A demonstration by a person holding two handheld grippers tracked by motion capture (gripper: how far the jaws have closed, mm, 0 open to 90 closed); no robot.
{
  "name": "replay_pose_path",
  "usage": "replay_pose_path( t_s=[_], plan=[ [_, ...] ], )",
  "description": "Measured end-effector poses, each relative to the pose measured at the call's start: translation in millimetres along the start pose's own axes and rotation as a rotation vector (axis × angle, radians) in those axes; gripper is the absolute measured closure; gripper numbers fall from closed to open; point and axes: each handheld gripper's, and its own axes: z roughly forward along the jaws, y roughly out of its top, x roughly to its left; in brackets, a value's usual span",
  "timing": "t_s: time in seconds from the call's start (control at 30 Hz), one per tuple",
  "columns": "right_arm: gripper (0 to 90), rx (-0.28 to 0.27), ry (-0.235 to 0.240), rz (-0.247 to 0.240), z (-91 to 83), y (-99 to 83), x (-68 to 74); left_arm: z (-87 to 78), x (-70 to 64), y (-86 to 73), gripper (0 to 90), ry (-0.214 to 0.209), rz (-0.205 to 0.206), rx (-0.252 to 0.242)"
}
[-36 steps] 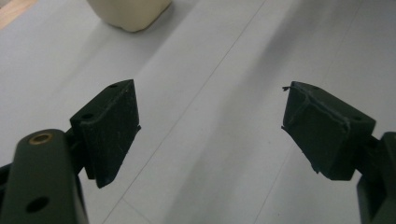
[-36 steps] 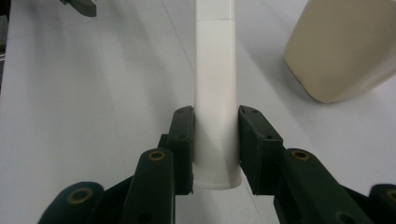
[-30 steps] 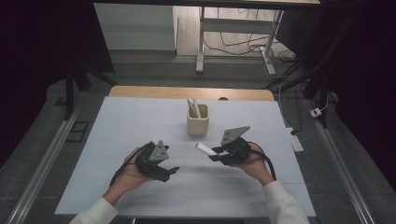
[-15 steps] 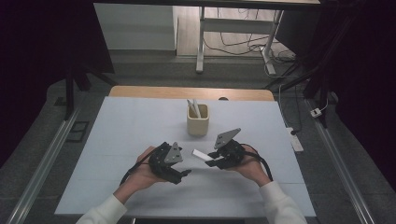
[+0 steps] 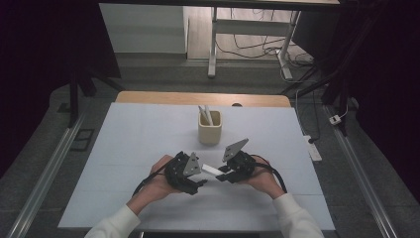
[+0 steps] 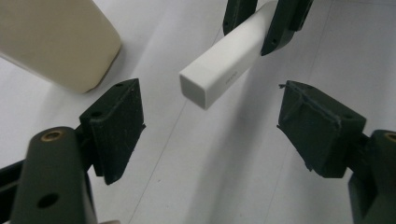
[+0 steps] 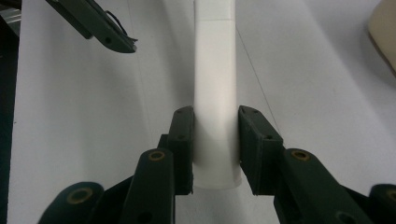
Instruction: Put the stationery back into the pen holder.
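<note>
The left hand-held gripper (image 5: 197, 182) stood open above the counter (image 5: 124, 148), its jaws spread on both sides of the free end of a white bar (image 6: 224, 65). The right hand-held gripper (image 5: 223, 174) clamped the bar's other end. A beige cup (image 5: 209, 128) stood behind them.

Table (image 5: 124, 148): pale grey-white top, wooden edge showing along the far side. Cream cup (image 5: 209, 127) stands upright on it, middle of the far half, with white sticks (image 5: 205, 115) leaning inside. A small dark spot (image 5: 236, 104) at the far edge.
</note>
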Motion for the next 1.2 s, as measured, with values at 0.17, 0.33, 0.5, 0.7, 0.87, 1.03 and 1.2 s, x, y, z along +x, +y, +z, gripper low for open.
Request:
replay_pose_path(
  t_s=[0.17, 0.33, 0.5, 0.7, 0.87, 1.03, 1.2],
  plan=[
    [67.0, 0.020, 0.006, 0.004, 2.6, 0.3, 1.0, 4.4, -1.5, 2.5, 26.1, -0.001, 0.026, 0.005],
    [66.9, 0.035, 0.013, -0.001, 7.0, 1.1, 1.4, 8.9, -3.7, 5.5, 29.4, -0.004, 0.053, 0.018],
    [67.0, 0.052, 0.021, -0.009, 9.7, 2.9, 3.6, 12.5, -5.3, 7.9, 34.1, -0.011, 0.082, 0.031],
    [67.0, 0.047, 0.023, -0.011, 10.2, 4.1, 5.0, 17.4, -8.0, 9.1, 44.0, -0.032, 0.107, 0.055],
    [67.0, 0.054, 0.034, -0.026, 10.9, 4.3, 5.3, 22.8, -9.2, 9.0, 45.2, -0.040, 0.123, 0.085],
    [67.0, 0.059, 0.048, -0.034, 9.9, 6.1, 6.4, 25.4, -10.5, 9.2, 48.6, -0.031, 0.144, 0.106],
    [67.0, 0.049, 0.052, -0.032, 5.3, 6.8, 6.5, 26.6, -10.0, 8.1, 51.8, -0.046, 0.157, 0.119]
  ],
)
